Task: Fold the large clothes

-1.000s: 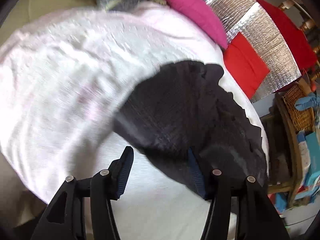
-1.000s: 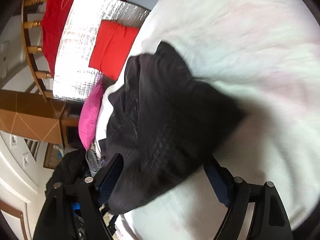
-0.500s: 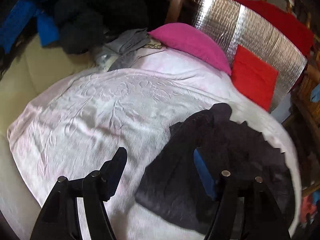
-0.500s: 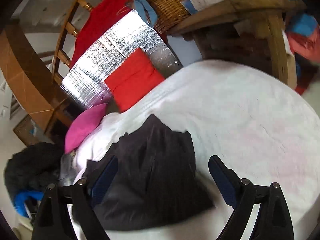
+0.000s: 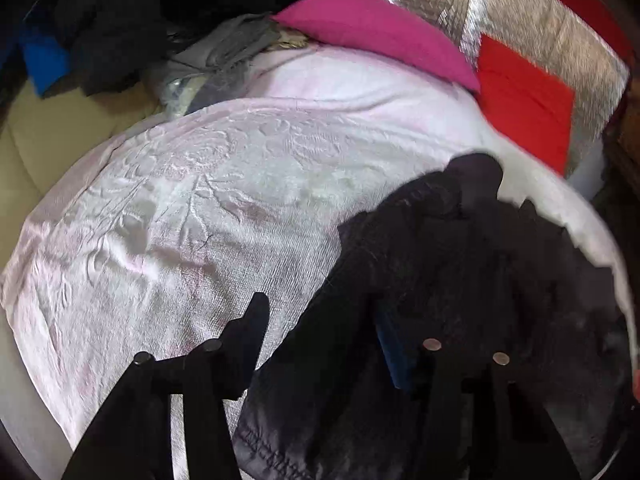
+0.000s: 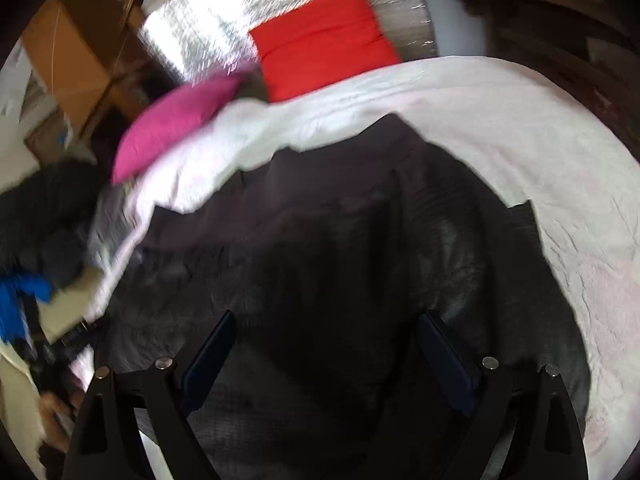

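Note:
A large black garment (image 5: 460,280) lies bunched on a white-pink bedspread (image 5: 180,208), at the lower right of the left wrist view. It fills the middle of the right wrist view (image 6: 340,248). My left gripper (image 5: 320,332) is open and empty, its right finger over the garment's left edge. My right gripper (image 6: 324,344) is open and empty, hovering over the middle of the garment.
A pink pillow (image 5: 372,32), a red cushion (image 5: 524,100) and a silver foil panel (image 5: 540,28) stand at the bed's head. Grey and dark clothes (image 5: 216,60) are heaped at the far left. The bedspread (image 6: 560,152) shows right of the garment.
Both grippers swung from a close look at the garment, lifted, then came back down over it. The garment stays on the bed.

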A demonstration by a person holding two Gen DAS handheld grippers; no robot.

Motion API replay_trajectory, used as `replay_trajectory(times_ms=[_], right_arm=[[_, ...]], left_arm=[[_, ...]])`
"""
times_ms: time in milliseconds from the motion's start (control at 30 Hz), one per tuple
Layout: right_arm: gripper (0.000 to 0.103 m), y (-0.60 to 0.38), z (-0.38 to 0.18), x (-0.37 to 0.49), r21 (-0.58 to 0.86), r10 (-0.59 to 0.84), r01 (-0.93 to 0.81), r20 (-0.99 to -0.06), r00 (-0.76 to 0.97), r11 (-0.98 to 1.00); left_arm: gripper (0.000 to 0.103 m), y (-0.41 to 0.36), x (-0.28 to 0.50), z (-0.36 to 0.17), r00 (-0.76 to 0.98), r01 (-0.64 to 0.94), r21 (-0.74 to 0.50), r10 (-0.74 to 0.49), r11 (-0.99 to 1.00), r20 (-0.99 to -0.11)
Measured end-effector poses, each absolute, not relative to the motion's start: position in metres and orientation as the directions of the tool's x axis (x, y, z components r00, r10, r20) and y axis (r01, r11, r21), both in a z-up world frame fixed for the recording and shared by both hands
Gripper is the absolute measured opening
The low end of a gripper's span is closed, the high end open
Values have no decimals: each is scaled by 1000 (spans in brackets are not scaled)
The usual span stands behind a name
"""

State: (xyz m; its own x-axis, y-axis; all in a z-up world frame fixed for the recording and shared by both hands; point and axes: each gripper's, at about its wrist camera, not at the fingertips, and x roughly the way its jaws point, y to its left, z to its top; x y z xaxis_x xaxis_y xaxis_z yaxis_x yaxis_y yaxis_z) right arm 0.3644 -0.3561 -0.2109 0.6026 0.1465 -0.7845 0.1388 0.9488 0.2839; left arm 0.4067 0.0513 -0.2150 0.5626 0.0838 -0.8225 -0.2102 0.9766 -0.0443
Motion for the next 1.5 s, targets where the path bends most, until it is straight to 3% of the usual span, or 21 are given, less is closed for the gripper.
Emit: replay_trajectory(times_ms=[167,300,400,567,667,733,833,900,933,967,1033,1133,1200,1333,1367,1433,1500], right_arm=[[93,-348,-220,372,169,55,141,-807,589,975],[90,-380,-195,364,349,173,149,-736,655,925],[89,-407,-173,362,358,128,176,-681,721,917],[88,-460,-180,396,396,84,289,-701,708,871],[77,-482,-189,425,379,57,333,-729,683,863],[57,-491,-200,447,377,80,337,-759,646,863],[53,-497,-224,481,416,163,330,-796,583,848],[53,-495,-234,493,464,240,294,-790,563,836],[53,-491,-241,496,477,265,282,-789,554,832],[53,-485,-246,501,467,272,271,-800,534,842],[52,-474,-252,502,415,232,259,-817,527,872],[37,-472,-245,502,413,212,263,-802,558,872],[32,-472,-231,497,421,194,256,-771,606,870],[32,-470,-211,489,393,115,269,-723,682,879],[31,-471,-215,489,356,64,300,-732,679,885],[18,-482,-238,491,333,15,385,-773,635,861],[18,-494,-253,488,426,92,406,-772,629,808]], left_arm=[[58,49,416,-229,544,-180,32,127,983,-829],[57,57,413,-221,555,-198,-30,86,980,-827],[57,62,414,-205,620,-214,-70,80,974,-780],[60,59,433,-202,639,-195,-84,62,977,-766],[60,55,445,-210,612,-177,-72,53,982,-789],[60,55,454,-217,589,-167,-87,29,982,-808],[60,58,462,-226,553,-165,-134,-21,977,-833],[54,58,467,-232,537,-155,-172,-63,973,-842],[47,57,468,-233,534,-148,-186,-80,971,-842],[40,56,470,-235,533,-139,-194,-92,971,-841],[36,49,471,-237,533,-125,-174,-82,977,-842],[27,45,472,-232,563,-121,-169,-73,978,-823],[23,44,471,-226,591,-116,-169,-68,979,-804],[24,44,474,-228,589,-136,-155,-46,979,-807],[28,45,474,-230,582,-143,-153,-42,978,-812],[36,46,474,-235,573,-158,-133,-19,978,-820],[44,47,474,-235,570,-174,-118,2,978,-821]])
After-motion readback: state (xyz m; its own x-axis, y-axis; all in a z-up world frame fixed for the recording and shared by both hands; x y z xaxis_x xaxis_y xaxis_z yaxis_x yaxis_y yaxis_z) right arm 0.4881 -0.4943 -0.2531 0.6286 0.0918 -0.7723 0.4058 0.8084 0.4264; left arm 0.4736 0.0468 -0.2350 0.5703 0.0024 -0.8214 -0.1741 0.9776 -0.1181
